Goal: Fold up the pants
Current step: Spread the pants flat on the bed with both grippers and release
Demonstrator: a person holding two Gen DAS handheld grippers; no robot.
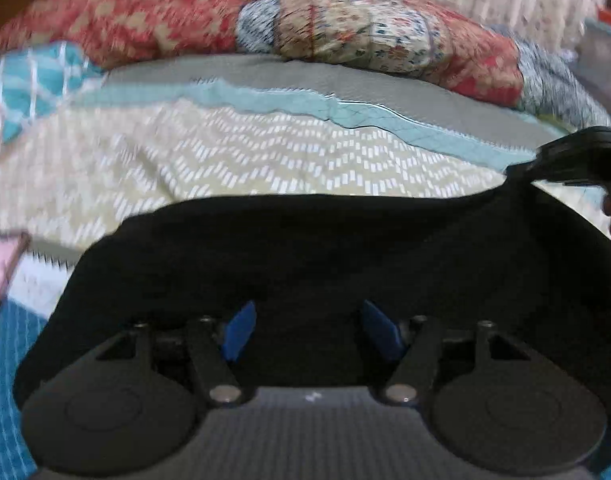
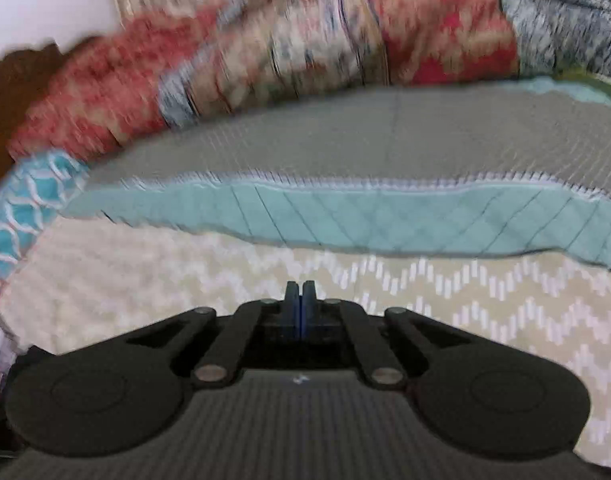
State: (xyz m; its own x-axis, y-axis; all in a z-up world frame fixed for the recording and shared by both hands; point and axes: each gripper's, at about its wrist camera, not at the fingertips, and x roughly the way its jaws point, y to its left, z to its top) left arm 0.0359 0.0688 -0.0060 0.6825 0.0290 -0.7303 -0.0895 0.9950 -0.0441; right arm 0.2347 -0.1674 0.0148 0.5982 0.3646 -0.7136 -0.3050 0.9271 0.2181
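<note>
Bed [image 1: 265,160] with black pants [image 1: 305,248]: left gripper [image 1: 305,332] spread, right gripper [image 2: 300,304] pinched closed, contents untellable; one-sided hold risks skewed fold.

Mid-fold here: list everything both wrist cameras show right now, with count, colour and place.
pants: one, black, spread on the bedspread, near side
bedspread: one, beige with white zigzag, under the pants
quilt edge: one, light teal, behind the bedspread
grey cover: one, grey, behind the quilt edge
patterned blanket: one, red, cream and blue, bunched at the back
left gripper: black, blue pads, open over the pants
right gripper: black, shut; in left view pinching the pants' corner
</note>
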